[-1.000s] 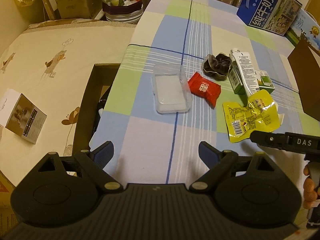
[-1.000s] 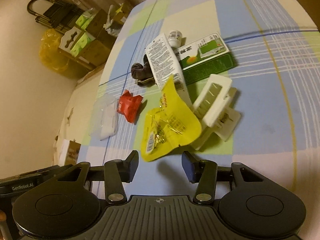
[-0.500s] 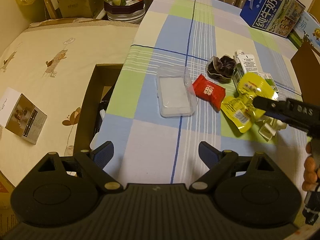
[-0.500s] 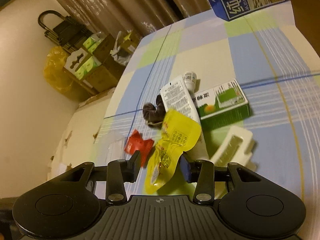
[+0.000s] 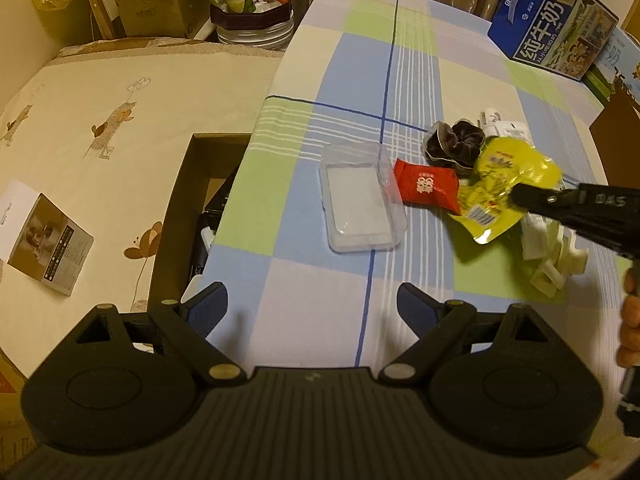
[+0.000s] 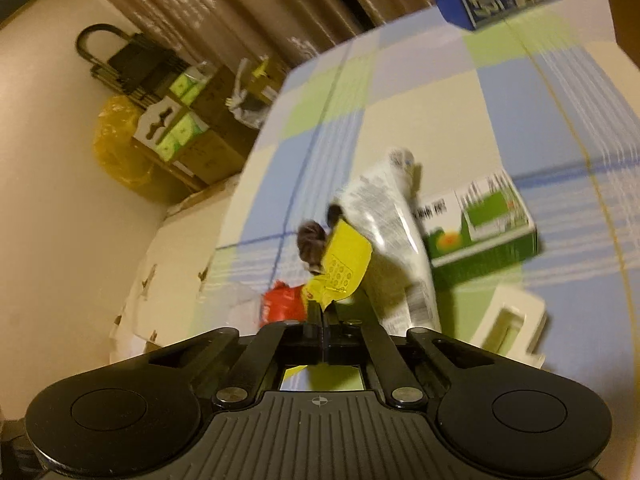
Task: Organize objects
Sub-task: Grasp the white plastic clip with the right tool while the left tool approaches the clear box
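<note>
Dim warm yellow indoor light, strong orange cast. Soft shadows under left gripper (image 5: 312, 308) fingers on tablecloth (image 5: 360, 92). Left view sharp, heavy fisheye bending at edges. Right view motion-blurred; green box (image 6: 480, 228) smeared. Corners vignetted dark.

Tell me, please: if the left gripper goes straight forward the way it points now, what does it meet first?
Probably the clear plastic box. The left gripper is open and holds nothing, and bare tablecloth lies before that box. The depth is hard to judge, so it may touch the cloth first if it points downward.
</note>
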Tool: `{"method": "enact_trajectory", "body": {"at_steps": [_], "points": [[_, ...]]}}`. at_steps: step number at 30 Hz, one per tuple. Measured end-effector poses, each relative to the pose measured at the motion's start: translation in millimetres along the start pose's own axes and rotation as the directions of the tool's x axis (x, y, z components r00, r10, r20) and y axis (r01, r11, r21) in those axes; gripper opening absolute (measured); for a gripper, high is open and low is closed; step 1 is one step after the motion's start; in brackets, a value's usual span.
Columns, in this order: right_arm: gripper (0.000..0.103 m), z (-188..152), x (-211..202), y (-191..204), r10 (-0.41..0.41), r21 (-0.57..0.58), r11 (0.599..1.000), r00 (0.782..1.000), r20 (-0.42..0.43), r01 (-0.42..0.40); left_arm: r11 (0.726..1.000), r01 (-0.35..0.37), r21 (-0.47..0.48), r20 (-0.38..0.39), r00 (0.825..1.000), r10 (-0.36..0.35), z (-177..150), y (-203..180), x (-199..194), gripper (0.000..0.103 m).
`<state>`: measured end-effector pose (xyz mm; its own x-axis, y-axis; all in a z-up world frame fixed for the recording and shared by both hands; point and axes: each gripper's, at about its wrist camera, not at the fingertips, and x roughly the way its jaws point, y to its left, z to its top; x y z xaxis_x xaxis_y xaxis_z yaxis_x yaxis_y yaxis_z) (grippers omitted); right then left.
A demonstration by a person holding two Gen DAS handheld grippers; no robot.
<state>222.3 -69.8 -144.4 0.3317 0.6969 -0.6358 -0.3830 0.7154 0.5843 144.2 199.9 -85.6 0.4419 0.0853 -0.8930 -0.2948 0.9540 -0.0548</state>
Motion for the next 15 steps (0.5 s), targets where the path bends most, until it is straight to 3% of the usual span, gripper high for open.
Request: {"method": "enact_trajectory", "body": {"at_steps": [6, 15], "points": [[0.000, 14, -26, 11, 0.009, -0.056, 0.998, 0.999, 0.040, -0.007, 0.999, 0.030, 0.015, 0.017, 0.999, -0.030, 12, -6, 8, 0.089], [0.000, 29, -82, 3, -0.036, -0.068, 0.997, 0.991, 0.131, 0.045, 0.997, 0.051, 0.064, 0.016, 0.998, -0.053, 41, -24, 37, 0.089]]}}
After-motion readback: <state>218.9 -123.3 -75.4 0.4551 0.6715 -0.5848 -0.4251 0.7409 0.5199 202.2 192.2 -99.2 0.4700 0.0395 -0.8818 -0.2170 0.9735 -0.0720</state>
